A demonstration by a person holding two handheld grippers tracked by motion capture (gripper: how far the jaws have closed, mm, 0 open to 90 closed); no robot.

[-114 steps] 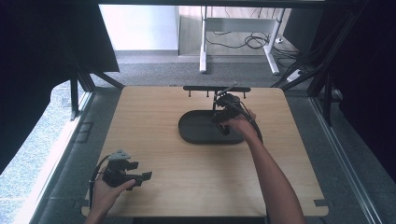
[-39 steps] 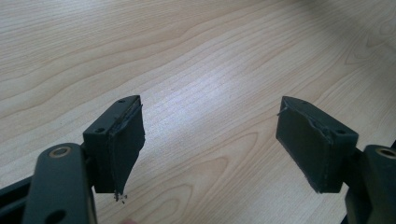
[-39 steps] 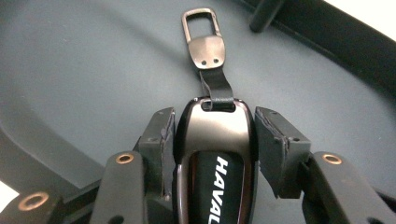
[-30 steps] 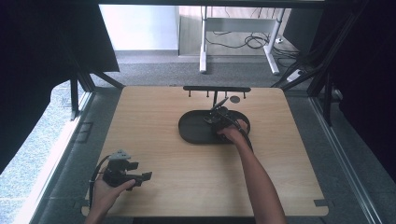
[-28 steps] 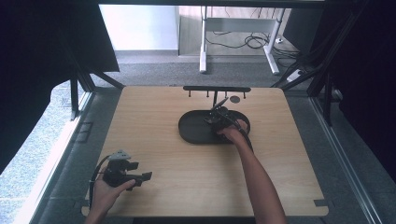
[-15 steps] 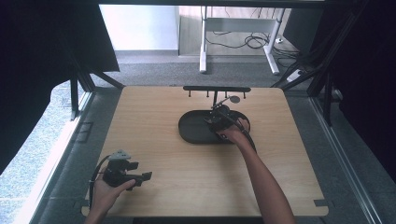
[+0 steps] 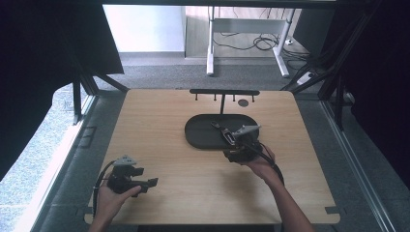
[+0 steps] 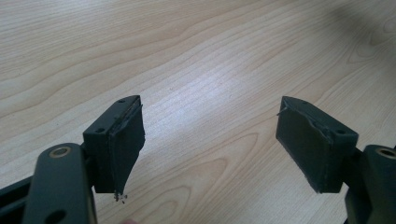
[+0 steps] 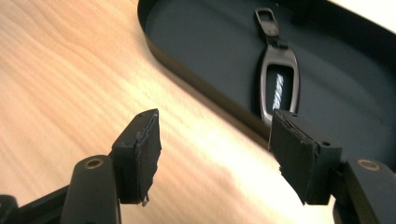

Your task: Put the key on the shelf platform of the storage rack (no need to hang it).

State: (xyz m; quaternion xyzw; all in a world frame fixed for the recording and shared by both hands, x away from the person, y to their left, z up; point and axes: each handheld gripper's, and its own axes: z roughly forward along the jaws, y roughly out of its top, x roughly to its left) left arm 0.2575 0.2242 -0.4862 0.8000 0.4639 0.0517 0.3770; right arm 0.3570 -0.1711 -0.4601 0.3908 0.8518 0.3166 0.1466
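Black, oval and shallow, the tray (image 7: pixel 203 133) sat on the wooden worktop (image 7: pixel 159 116), a little toward 1 o'clock from the worktop's centre. A key fob (image 9: pixel 276 88) with a small metal loop lay flat inside the tray, in its right half; in the high view it appeared at (image 7: pixel 227 135). The right gripper (image 9: pixel 215 149) stood just outside the tray rim at about 5 o'clock from the tray. Its jaws had just been opening and stood apart, with nothing between them; the fob lay beyond them, untouched. The left gripper (image 8: pixel 210 144) was held over bare wood near the worktop's 7 o'clock corner, well apart from the tray. Its jaws were wide apart and empty. A dark rack (image 7: pixel 224 92) with small pegs stood at the tray's 12 o'clock edge.
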